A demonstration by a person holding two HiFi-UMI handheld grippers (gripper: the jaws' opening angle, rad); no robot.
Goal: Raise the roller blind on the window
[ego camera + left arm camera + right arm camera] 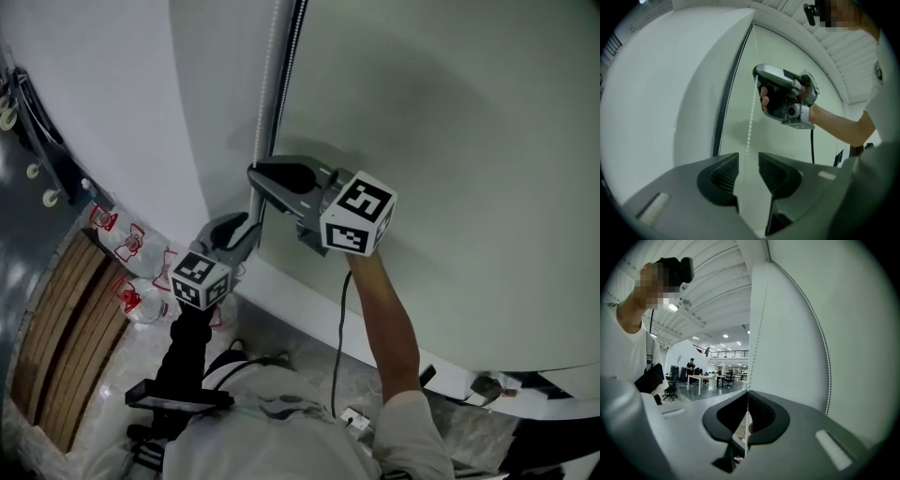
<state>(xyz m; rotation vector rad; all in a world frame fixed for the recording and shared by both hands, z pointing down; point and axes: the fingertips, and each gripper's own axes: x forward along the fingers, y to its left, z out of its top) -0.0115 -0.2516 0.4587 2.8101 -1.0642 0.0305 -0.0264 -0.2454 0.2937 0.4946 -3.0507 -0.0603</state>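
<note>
Grey moulded-plastic left gripper (pixel 748 164) has black ribbed pads (pixel 723 174); grey right gripper (pixel 748 404) looks identical. Behind each sits a white cube with black square markers (pixel 358 214). Thin black cable (pixel 338 337) runs behind right gripper. White short-sleeved shirt (pixel 411 424).

From overhead we look steeply down the blind (pixel 450 141); our gripper cameras peer closely along their jaws, sharing the bead chain (pixel 750 117).

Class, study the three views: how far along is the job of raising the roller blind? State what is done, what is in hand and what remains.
Done: the right hand-held gripper is clamped on the bead chain. In hand: the left hand-held gripper waits lower down, open, with the chain hanging in line with its gap, not gripped. Left: the blind looks fully lowered, so seemingly all the pulling remains.
</note>
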